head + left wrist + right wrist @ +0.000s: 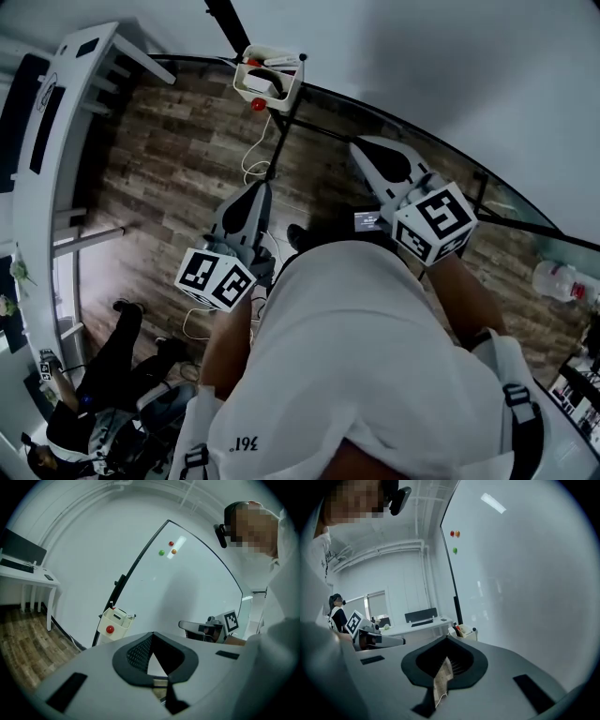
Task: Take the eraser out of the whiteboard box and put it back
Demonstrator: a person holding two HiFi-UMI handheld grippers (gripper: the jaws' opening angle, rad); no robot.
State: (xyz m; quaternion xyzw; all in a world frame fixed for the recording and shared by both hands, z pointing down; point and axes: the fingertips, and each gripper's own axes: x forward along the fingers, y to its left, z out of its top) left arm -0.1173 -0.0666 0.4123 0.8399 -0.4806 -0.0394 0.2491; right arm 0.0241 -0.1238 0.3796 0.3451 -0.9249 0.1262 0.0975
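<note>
The cream whiteboard box (269, 80) hangs on the whiteboard's lower edge, with a red magnet (258, 104) on its front. A dark and white thing (273, 82) lies inside it; I cannot tell whether it is the eraser. My left gripper (258, 192) hovers below the box, shut and empty. My right gripper (361, 150) hangs to the right of the box, also shut with nothing between its jaws. In the left gripper view the box (115, 623) is ahead to the left, well away from the gripper. In the right gripper view the box (464, 632) sits just beyond the jaw tips.
The whiteboard (422, 56) fills the top right and carries three small magnets (167, 549). A white desk (56, 141) stands at left on the wooden floor. A cable (258, 159) dangles under the box. A seated person (103, 375) is at bottom left, a bottle (560, 279) at right.
</note>
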